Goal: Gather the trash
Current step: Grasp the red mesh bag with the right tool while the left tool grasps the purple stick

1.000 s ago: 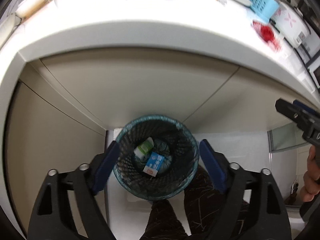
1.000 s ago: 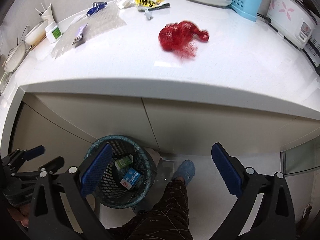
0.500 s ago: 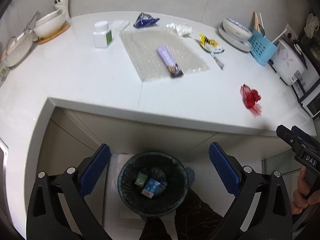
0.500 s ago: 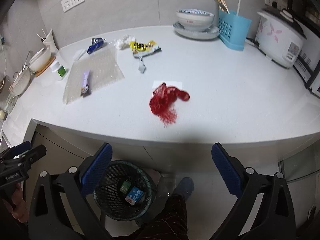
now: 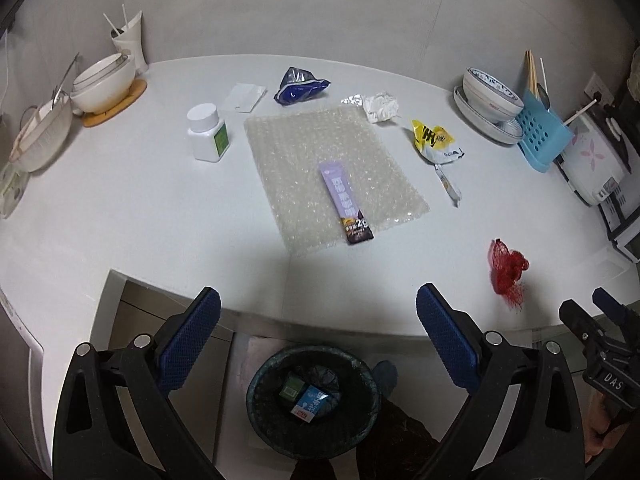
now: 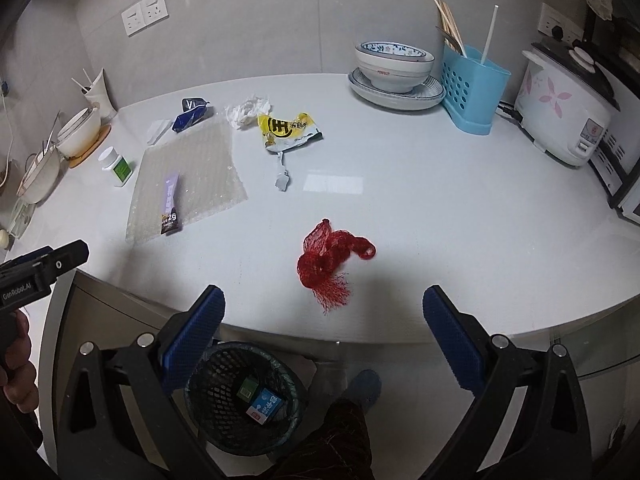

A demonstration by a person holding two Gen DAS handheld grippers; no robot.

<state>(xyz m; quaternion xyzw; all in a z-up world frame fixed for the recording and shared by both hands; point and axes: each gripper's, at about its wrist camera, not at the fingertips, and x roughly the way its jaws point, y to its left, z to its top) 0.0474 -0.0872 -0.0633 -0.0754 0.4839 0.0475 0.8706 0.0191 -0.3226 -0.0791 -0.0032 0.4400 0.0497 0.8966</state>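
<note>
- The mesh trash bin stands on the floor below the counter edge, beside the person's leg; 2 small cartons, 1 green and 1 blue-and-white, lie in its bottom.
- A red net bag lies crumpled on the white counter near the front edge, just ahead of the right gripper.
- A purple snack wrapper lies on a sheet of bubble wrap at mid-counter.
- Past the sheet lie a yellow packet, a narrow sachet just beside it, a crumpled white tissue, a dark blue bag and a flat white paper.
- A white pill bottle with a green label stands upright left of the sheet.
- The left gripper hangs above the bin and counter edge, jaws spread wide, nothing between them.
- The right gripper is likewise released, its blue pads well apart and empty.
- Bowls, a blue utensil caddy and a rice cooker line the far right.
</note>
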